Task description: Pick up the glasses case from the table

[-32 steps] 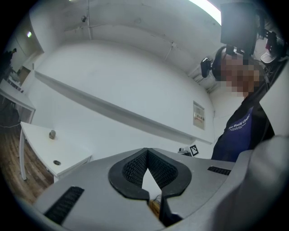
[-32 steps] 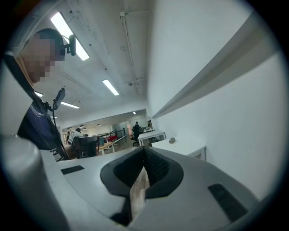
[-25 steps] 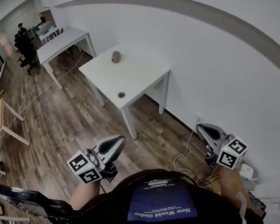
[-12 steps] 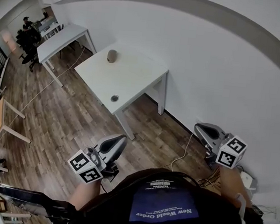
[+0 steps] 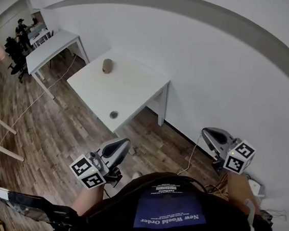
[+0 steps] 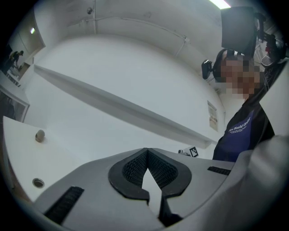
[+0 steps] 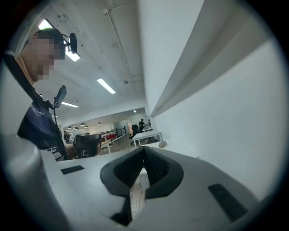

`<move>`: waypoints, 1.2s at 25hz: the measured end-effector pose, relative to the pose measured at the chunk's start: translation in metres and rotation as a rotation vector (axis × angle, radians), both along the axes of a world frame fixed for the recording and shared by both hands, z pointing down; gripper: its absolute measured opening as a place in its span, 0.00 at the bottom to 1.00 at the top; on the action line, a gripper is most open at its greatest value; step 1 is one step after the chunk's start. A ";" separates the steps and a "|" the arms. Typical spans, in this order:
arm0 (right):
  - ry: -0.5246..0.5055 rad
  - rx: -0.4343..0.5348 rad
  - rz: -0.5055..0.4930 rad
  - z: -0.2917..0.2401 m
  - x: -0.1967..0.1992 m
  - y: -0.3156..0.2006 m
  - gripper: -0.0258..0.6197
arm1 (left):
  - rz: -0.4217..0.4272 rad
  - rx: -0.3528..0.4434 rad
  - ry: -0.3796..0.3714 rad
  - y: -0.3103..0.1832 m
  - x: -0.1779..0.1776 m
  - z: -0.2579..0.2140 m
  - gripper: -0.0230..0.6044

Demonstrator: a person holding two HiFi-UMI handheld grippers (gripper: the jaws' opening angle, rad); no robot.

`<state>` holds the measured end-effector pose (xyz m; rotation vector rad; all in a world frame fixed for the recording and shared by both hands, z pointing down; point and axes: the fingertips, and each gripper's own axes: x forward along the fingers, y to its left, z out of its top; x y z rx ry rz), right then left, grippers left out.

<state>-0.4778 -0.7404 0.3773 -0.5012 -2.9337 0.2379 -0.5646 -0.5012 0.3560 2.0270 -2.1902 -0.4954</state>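
Shift: since a second ago the white surface (image 5: 132,85) and the glasses case (image 5: 107,65) have slid left and down in the head view and look nearer; both claws keep their places in frame.
Glasses case: one, a small grey-brown rounded oval, lying near the far edge of the surface, well apart from both claws.
Surface: one, smooth, matte white and square-cornered, with one small round insert (image 5: 114,114) near its front edge.
Left claw (image 5: 125,143): a smooth grey shell with ribbed black pads; I read the jaws together, with nothing between them.
Right claw (image 5: 205,131): same build, jaws together, empty.
Marker cubes (image 5: 87,172): two, one per claw.
Floor (image 5: 56,129): wood-grain planks, plain only in the head view.
Left gripper view: shows the case (image 6: 40,135) and the insert (image 6: 38,182).
Right gripper view: shows the case (image 7: 162,144) as a tiny oval; I cannot find the insert there.
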 end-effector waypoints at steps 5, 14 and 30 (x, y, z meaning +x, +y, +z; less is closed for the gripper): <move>-0.013 0.014 0.044 -0.013 -0.063 0.022 0.04 | 0.042 0.021 -0.024 0.018 -0.074 -0.015 0.04; -0.009 0.044 0.023 -0.030 -0.179 0.091 0.04 | 0.041 0.032 -0.026 0.081 -0.185 -0.028 0.04; 0.050 0.130 -0.309 0.002 -0.358 0.175 0.04 | -0.247 0.016 0.027 0.166 -0.288 0.002 0.04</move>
